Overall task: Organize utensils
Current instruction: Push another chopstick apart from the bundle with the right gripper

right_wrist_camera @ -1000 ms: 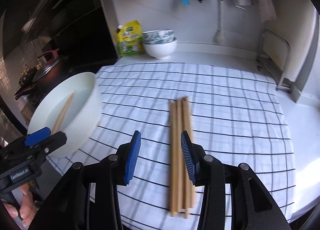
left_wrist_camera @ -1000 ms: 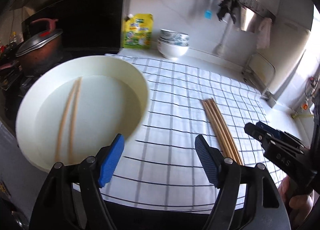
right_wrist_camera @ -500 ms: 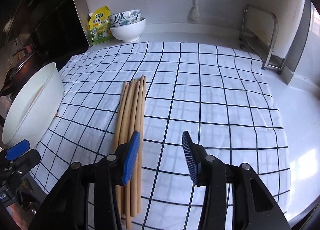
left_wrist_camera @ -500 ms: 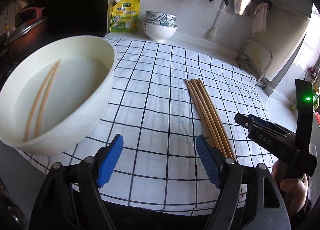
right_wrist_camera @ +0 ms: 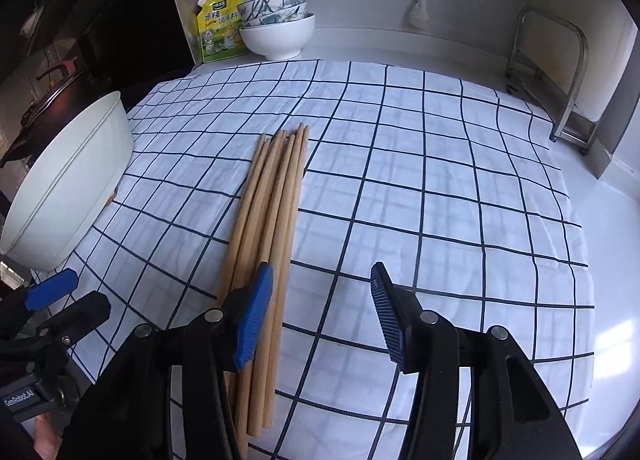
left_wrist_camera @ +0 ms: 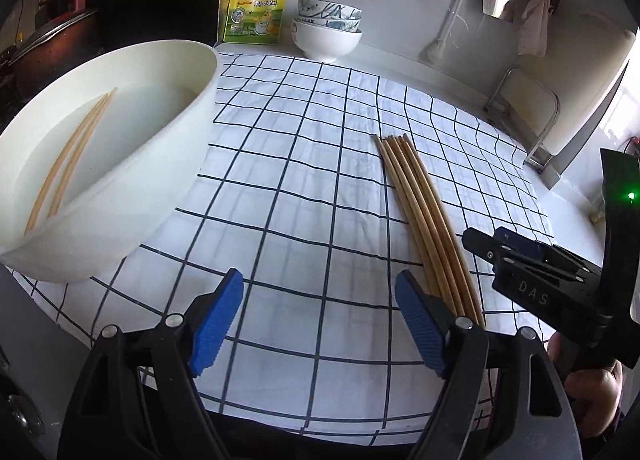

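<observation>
Several wooden chopsticks point(left_wrist_camera: 420, 212) point(right_wrist_camera: 272, 212) lie in a bundle on the checked cloth point(left_wrist_camera: 300, 180). Two more chopsticks point(left_wrist_camera: 68, 164) rest in water inside the white basin point(left_wrist_camera: 140, 196) point(right_wrist_camera: 68, 196) at the left. My left gripper point(left_wrist_camera: 318, 280) hovers over bare cloth between basin and bundle, its jaws opening with nothing between them. My right gripper point(right_wrist_camera: 320, 272) is open and empty. Its left finger point(right_wrist_camera: 252, 316) hangs over the near part of the bundle, the gap lying just right of it. Each gripper shows in the other's view: the right gripper point(left_wrist_camera: 484, 244) and the left gripper point(right_wrist_camera: 56, 292).
A yellow refill pouch point(left_wrist_camera: 256, 8) and stacked bowls point(left_wrist_camera: 326, 32) stand by the back wall. At the right edge sits a metal rack point(left_wrist_camera: 524, 116). A lidded pot point(left_wrist_camera: 48, 32) is on the stove beyond the basin. The cloth ends close in front of both grippers.
Both grippers have come down closer to the cloth. The right jaws have widened and shifted right, so the bundle now lies under the left finger instead of between the fingers.
</observation>
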`<state>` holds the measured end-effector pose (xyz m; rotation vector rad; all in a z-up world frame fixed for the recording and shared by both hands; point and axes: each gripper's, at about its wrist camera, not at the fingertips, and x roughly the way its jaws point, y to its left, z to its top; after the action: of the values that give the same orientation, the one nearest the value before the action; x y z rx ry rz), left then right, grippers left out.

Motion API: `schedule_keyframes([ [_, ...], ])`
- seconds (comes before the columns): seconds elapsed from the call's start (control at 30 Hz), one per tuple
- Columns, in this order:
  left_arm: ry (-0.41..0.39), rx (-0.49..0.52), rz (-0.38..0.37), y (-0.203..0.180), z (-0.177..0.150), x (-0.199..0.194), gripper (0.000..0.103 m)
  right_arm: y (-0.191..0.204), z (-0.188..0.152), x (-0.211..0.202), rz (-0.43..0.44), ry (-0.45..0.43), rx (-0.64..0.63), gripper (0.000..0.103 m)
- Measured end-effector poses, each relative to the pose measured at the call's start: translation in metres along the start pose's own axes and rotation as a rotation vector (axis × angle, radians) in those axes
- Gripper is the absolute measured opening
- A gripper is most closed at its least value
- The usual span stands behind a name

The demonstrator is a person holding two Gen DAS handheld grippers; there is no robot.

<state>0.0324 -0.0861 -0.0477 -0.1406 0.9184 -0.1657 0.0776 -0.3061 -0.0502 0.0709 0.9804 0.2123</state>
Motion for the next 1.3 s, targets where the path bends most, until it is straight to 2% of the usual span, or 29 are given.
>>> schedule_keyframes([
  [0.3,0.002,0.0,0.002,-0.005,-0.001,0.005,0.079,0.003,-0.003,0.008,-0.03,0.034,-0.037,0.049],
  [0.47,-0.02,0.001,0.019,-0.012,0.003,0.011,0.08,-0.01,-0.004,0.009,-0.026,0.041,-0.006,0.049],
  [0.57,-0.011,-0.004,0.019,-0.017,0.004,0.018,0.081,-0.018,-0.004,0.003,0.001,0.016,0.018,0.049],
  [0.93,0.015,0.012,0.035,-0.035,0.004,0.036,0.082,-0.034,-0.005,0.007,-0.067,0.03,0.034,0.049],
  [1.3,0.021,0.03,0.038,-0.05,0.005,0.048,0.083,-0.052,-0.008,0.005,-0.047,0.021,0.075,0.049],
])
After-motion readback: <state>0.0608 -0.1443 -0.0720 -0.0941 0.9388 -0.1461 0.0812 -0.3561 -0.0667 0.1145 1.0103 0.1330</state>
